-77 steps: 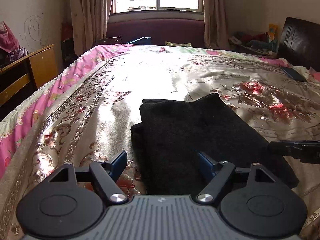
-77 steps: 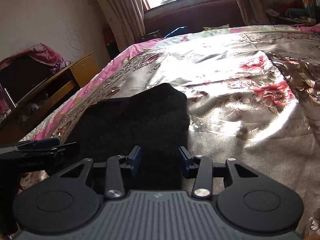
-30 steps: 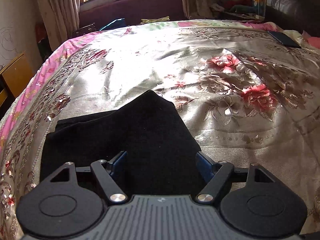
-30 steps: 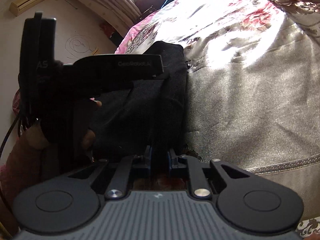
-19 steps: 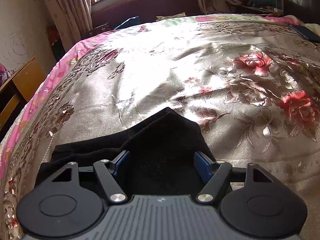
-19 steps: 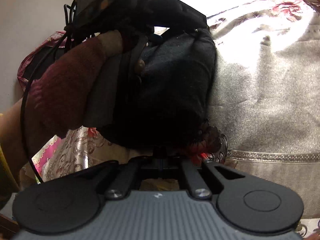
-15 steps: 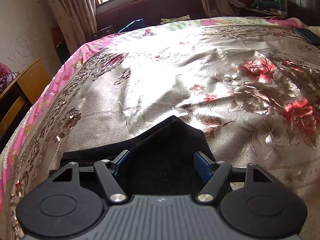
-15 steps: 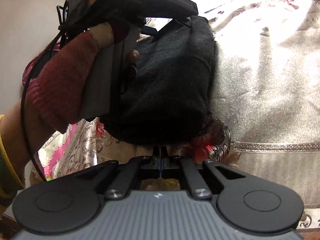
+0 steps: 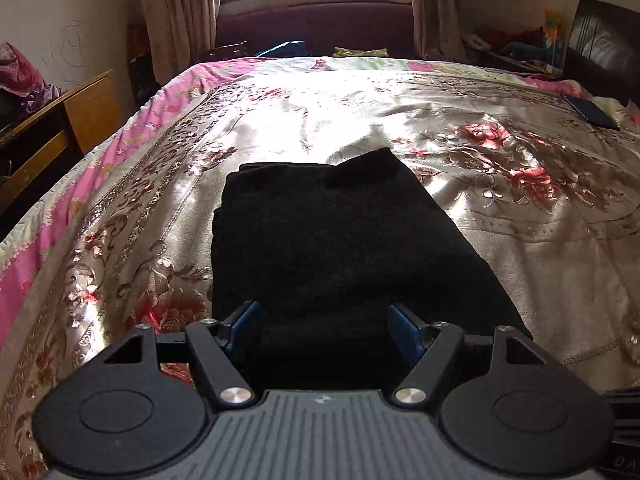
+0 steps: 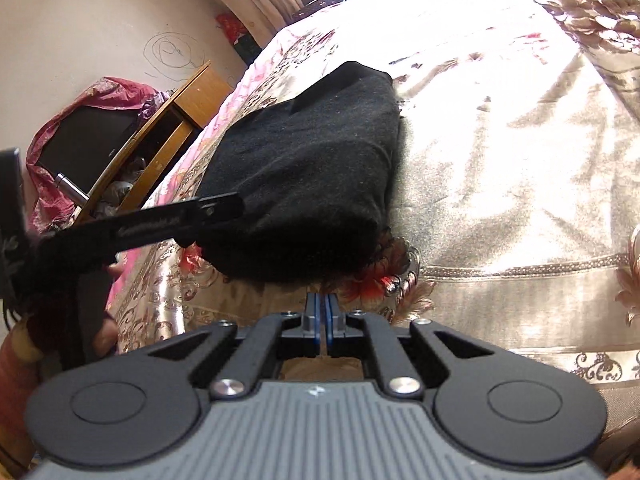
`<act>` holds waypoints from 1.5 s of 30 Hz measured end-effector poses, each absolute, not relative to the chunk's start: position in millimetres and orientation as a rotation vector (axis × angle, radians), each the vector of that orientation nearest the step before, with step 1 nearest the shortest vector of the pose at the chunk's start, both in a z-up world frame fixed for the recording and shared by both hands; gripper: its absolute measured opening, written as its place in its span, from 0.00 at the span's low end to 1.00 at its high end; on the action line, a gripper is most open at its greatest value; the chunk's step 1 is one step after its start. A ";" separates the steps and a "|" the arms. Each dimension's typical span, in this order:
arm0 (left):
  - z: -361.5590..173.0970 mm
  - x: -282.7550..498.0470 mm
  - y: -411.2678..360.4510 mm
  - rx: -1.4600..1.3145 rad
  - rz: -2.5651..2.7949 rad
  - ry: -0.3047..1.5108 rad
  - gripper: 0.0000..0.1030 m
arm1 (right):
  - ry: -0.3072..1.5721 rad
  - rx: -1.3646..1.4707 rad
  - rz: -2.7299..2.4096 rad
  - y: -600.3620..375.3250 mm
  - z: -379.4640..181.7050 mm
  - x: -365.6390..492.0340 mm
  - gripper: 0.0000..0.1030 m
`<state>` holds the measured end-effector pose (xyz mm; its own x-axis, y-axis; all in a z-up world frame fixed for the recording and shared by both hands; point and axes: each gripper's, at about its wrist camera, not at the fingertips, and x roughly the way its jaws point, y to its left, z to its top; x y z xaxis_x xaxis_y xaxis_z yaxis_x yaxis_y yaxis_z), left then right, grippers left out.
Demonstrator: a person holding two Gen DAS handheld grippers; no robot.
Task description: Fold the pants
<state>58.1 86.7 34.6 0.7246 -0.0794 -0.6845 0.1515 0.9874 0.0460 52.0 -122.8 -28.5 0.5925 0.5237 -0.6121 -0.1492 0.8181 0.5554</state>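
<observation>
The black pants (image 9: 332,232) lie folded into a thick rectangular bundle on the floral bedspread (image 9: 500,208). My left gripper (image 9: 324,320) is open, and its blue fingertips straddle the bundle's near edge without pressing it. In the right wrist view the pants (image 10: 312,172) are just beyond my right gripper (image 10: 323,308). Its jaws are almost together and just starting to open, with only a hairline gap and nothing between them. They stand over the bedspread just short of the bundle's near end. One of the left gripper's fingers (image 10: 216,206) reaches the bundle's left side.
A wooden desk (image 9: 80,120) stands to the left of the bed, and a television under pink cloth (image 10: 80,148) is beside it. A dark flat object (image 9: 592,114) lies on the bed at far right near the headboard (image 9: 604,52). A person's hand (image 10: 108,332) holds the left gripper.
The left gripper drew back and swung, so the whole bundle now shows ahead of it. In the right view the hand and left gripper left the top of the pants and moved left.
</observation>
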 end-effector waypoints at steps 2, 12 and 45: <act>36.3 42.3 89.0 0.093 -0.105 0.755 0.92 | 0.824 0.492 0.376 -129.1 -20.4 47.8 0.07; 25.5 8.0 73.0 0.073 0.003 0.777 1.00 | 0.743 0.414 0.326 -126.6 -7.4 31.5 0.07; 19.8 6.2 74.3 0.059 0.038 0.817 1.00 | 0.753 0.332 0.345 -117.3 -12.3 33.8 0.18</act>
